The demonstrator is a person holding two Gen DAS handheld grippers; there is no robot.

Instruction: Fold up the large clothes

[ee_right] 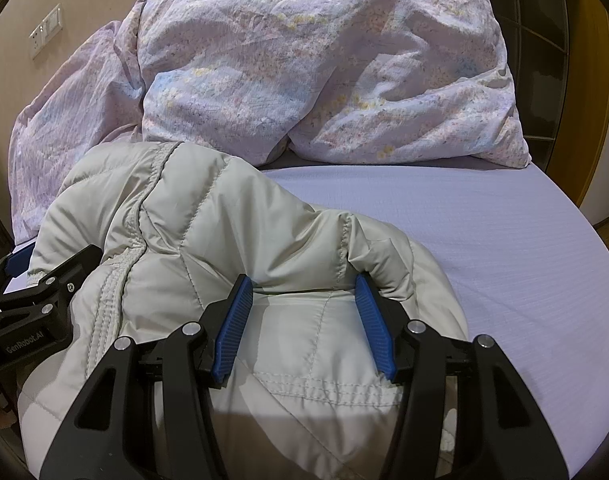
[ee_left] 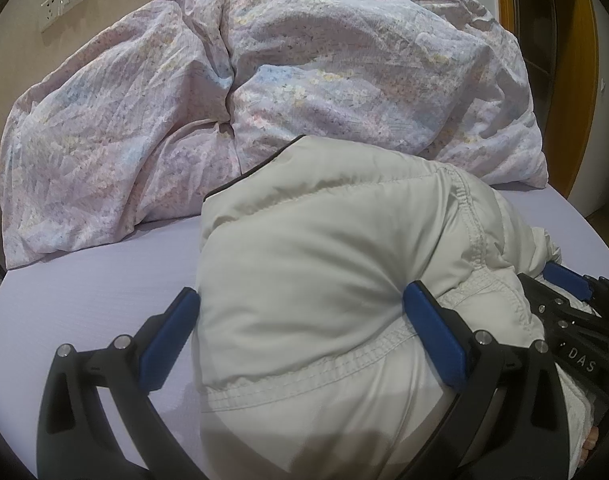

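Jacket (ee_left: 324, 272), pale grey and quilted, lies bunched near the front edge of the lavender sheet (ee_left: 84, 292), with the floral duvet (ee_left: 264, 80) heaped behind it against the wall. Left gripper (ee_left: 300, 312) has its blue pads spread wide on either side of a thick puffed fold; the left pad sits beside the fabric and the right pad presses into its flank, so the jaws are parted rather than clenched, straddling the bulk without a confirmed pinch. Right gripper (ee_right: 304, 316) likewise stands with jaws apart, both pads against a raised ridge of the jacket where a quilted seam runs between them; the fabric bridges the gap but is not squeezed. Both tools work the same garment from neighbouring positions, each visible at the edge of the other's view. Judgement: the fold is mid-course, the garment gathered into a mound, not a flat stack, and the step in hand appears to be taking or re-taking hold of a folded edge. The next move would call for both jaws to close firmly on their ridges, then a lift and carry-over done together, since the padding is slippery and springy and likely to bulge out of a shallow bite. Sleeve position cannot be determined.
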